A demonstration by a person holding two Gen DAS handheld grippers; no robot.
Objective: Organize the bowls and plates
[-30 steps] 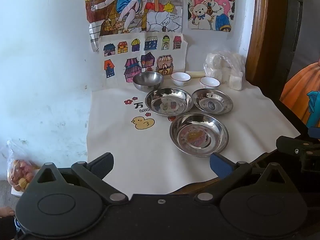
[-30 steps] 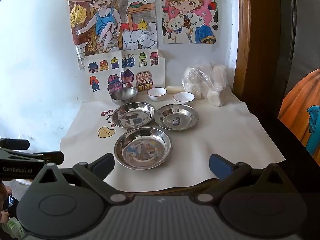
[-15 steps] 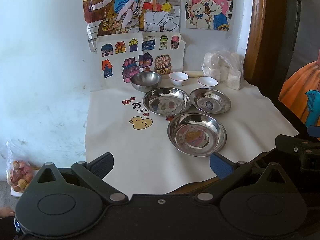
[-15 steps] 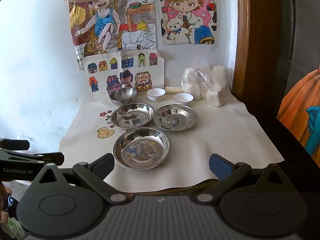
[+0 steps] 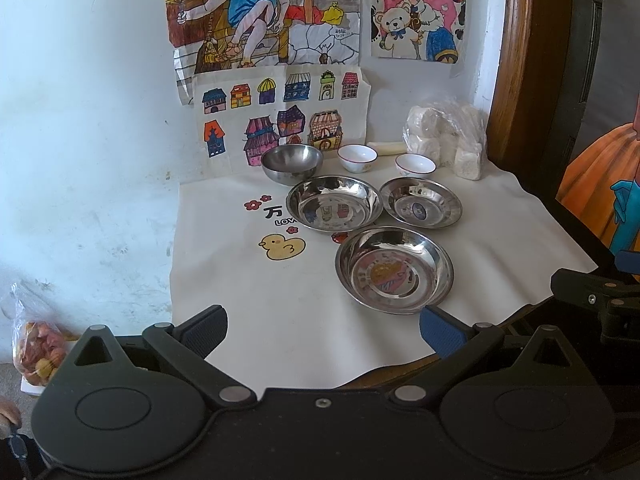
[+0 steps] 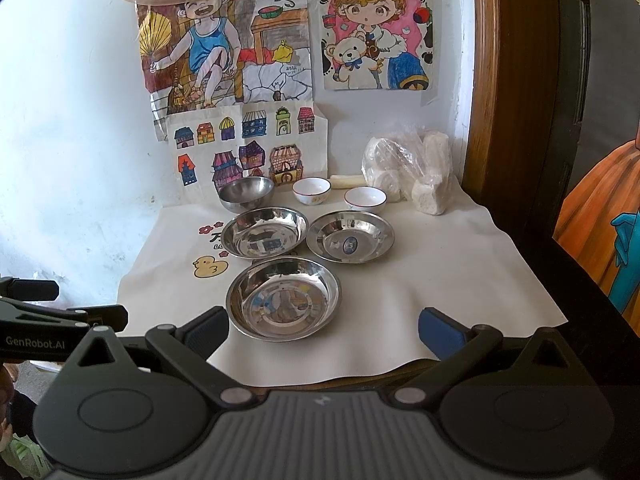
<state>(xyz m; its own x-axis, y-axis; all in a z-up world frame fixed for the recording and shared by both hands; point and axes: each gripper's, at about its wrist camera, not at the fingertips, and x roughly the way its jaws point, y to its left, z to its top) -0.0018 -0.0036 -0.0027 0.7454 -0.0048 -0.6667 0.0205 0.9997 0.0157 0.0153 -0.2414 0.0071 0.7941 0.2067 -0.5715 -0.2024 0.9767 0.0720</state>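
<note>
Three steel plates lie on a white cloth: a near plate, a back left plate and a back right plate. Behind them stand a steel bowl and two small white bowls, also in the right wrist view. My left gripper is open and empty at the cloth's near edge, left of the near plate. My right gripper is open and empty just in front of the near plate.
A plastic bag of white blocks sits at the back right by a wooden frame. Drawings hang on the wall behind. A bag of snacks lies low at the left. The table's dark edge runs along the right.
Both views have shifted very slightly; the dishes have not moved and both grippers stay open.
</note>
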